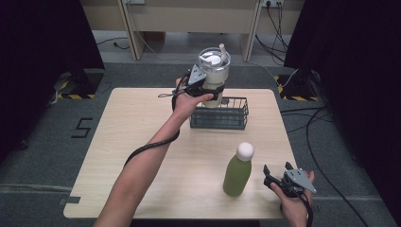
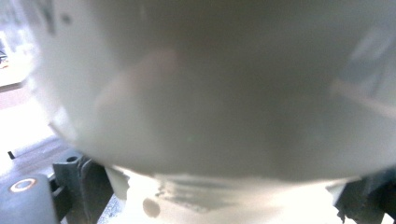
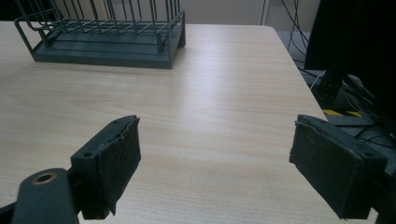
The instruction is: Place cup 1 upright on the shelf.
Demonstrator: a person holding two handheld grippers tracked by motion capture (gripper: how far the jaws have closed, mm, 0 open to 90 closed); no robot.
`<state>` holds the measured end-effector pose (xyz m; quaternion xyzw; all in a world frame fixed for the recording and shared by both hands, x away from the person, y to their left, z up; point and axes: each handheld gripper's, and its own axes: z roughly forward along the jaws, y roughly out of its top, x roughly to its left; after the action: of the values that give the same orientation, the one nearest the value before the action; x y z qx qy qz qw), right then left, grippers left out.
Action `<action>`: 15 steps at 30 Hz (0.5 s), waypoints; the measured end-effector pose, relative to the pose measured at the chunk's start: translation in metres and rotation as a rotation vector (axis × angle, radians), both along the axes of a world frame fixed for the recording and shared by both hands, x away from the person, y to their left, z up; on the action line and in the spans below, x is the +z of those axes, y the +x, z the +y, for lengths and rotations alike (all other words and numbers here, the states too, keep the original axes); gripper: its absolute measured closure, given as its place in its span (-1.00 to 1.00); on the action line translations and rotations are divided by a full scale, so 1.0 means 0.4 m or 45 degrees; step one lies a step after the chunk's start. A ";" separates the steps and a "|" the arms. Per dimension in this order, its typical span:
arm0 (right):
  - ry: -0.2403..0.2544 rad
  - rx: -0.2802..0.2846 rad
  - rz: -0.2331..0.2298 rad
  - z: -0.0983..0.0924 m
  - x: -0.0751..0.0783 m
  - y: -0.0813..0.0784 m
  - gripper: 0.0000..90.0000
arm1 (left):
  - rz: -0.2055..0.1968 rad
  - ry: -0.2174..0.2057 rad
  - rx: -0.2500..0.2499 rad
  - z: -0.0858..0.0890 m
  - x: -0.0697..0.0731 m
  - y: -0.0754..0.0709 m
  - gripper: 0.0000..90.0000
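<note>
- Left gripper [image 1: 204, 88] clamped on a lidded white tumbler [image 1: 213, 75], held just above the near-left end of a dark wire rack [image 1: 231, 116] at the far side of the table [image 1: 142, 142].
- Best lowered straight and upright into the rack, fingers kept closed until the base rests.
- Right gripper [image 1: 276, 174] idle near the table's front edge, fingers [image 3: 116, 154] spread around nothing, beside a green bottle [image 1: 238, 171].

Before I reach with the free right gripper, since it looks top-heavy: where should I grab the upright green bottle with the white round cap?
Probably the straight green body of the green bottle, mid-height, approached level from its right, where the open right gripper waits; the rounded cap would likely slip.
</note>
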<state>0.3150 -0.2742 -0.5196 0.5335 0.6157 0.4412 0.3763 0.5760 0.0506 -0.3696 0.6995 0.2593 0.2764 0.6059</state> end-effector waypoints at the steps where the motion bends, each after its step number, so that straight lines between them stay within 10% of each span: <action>1: 0.001 0.000 0.000 0.000 0.000 0.000 -0.65 | -0.001 0.004 0.002 0.000 -0.001 0.001 -0.80; 15: -0.006 0.006 0.000 0.002 0.000 0.000 -0.65 | 0.027 0.009 0.027 -0.001 -0.027 0.019 -0.80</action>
<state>0.3149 -0.2736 -0.5196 0.5313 0.6181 0.4405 0.3764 0.5835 0.0503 -0.3805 0.7017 0.2723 0.2761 0.5978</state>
